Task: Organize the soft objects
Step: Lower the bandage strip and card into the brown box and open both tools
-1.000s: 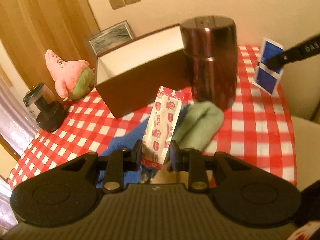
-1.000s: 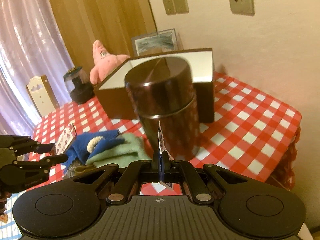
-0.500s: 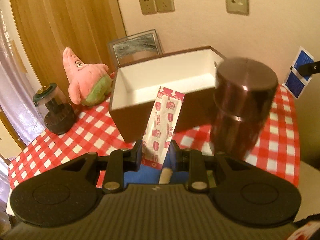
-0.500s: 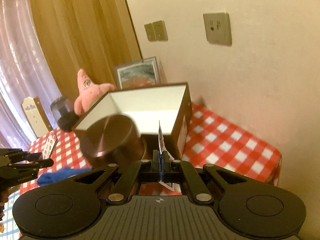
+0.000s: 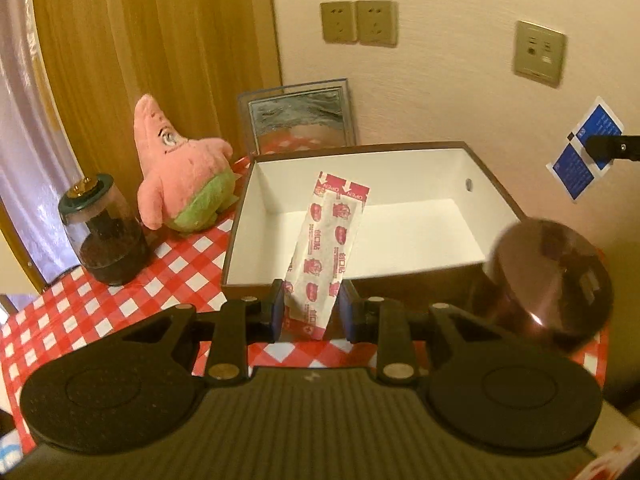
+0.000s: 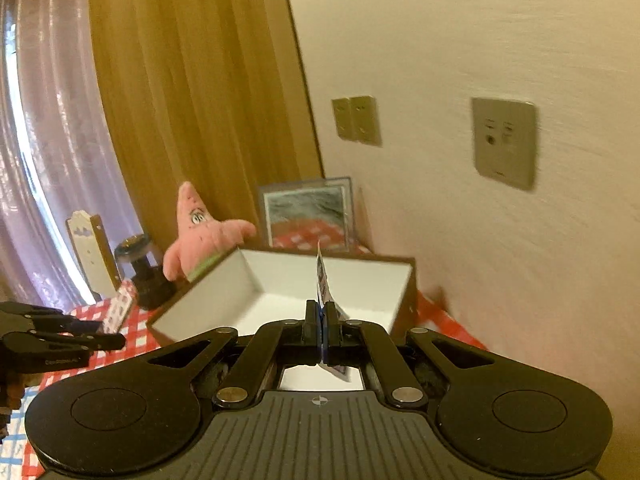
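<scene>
My left gripper is shut on a white and red bandage packet and holds it upright in front of the open brown box with a white inside. My right gripper is shut on a thin blue and white packet, seen edge-on, just before the same box. The blue packet also shows in the left wrist view at the right, above the box. The left gripper with the bandage packet shows at the left of the right wrist view.
A pink starfish plush sits left of the box on the red checked tablecloth. A dark jar with a lid stands further left. A brown metal canister stands at the box's right front. A framed picture leans on the wall.
Both grippers have risen and moved toward the box with their packets. The blue and green cloths have dropped out of view. The canister has slid to the lower right in the left view.
</scene>
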